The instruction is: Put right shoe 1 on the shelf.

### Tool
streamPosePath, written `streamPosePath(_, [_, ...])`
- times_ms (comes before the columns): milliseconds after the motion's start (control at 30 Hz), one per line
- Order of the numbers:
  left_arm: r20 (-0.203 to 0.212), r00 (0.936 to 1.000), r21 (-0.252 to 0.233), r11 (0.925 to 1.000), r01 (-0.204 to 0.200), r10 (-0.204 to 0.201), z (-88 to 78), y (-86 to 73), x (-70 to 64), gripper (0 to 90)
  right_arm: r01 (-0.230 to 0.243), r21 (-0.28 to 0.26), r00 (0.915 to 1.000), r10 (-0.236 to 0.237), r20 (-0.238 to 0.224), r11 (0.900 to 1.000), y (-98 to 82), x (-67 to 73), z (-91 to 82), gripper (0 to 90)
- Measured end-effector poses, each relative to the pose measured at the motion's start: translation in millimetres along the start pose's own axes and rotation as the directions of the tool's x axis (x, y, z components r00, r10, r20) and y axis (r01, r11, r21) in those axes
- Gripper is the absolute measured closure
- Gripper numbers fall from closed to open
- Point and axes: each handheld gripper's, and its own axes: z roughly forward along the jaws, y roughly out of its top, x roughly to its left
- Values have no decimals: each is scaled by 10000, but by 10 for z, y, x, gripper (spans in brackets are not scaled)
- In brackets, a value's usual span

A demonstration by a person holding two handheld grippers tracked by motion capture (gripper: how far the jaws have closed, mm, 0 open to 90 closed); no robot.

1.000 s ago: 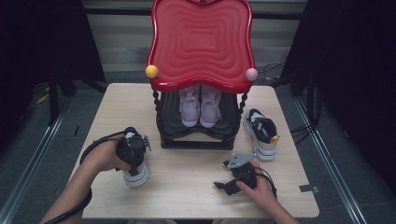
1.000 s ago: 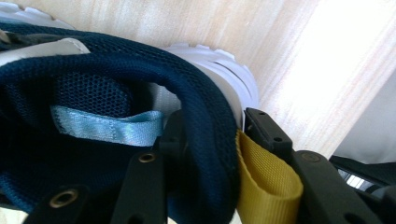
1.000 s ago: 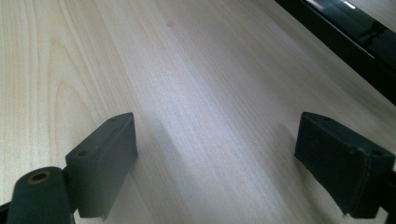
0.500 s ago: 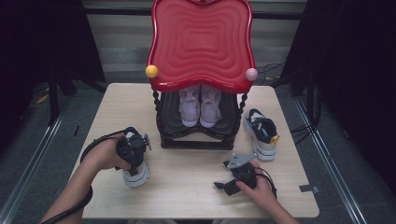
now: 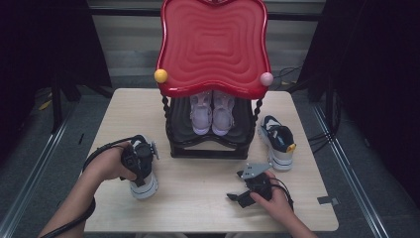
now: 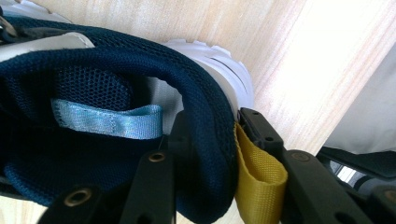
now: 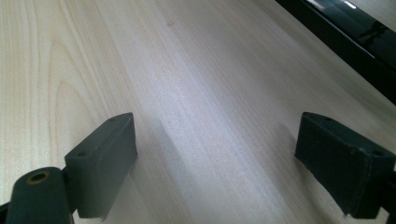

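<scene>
your right claw [image 5: 236, 197] sits wide apart, low over the bare surface [image 5: 198, 198]. your left claw [image 6: 205, 154] pinches the navy heel collar of a sneaker [image 5: 143, 186] standing heel-up, its long axis near vertical. farther off, another sneaker [image 5: 277, 141] lies beside the red rack [image 5: 213, 44], toe toward you.

Colours I'm seeing on the counter [image 5: 198, 198]
Pale wood grain; red rippled rack top [image 5: 213, 44]; navy mesh shoe [image 6: 116, 116], yellow tab [image 6: 259, 172].

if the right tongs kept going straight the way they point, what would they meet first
Probably the glossy black base of the red-topped shoe rack; the open right tongs have bare pale wooden table ahead until then, though depth is unclear.
</scene>
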Motion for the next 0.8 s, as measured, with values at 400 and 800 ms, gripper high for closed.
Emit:
streamPosePath(400, [376,9977,167,9983,553,-558,-4,57,-6,713,0,1,10000,0,-2,10000,0,0,0,117])
streamPosePath(800, [437,9910,-60,9919,1272,-1268,-12,84,18,719,1,0,10000,-1,2,10000,0,0,0,117])
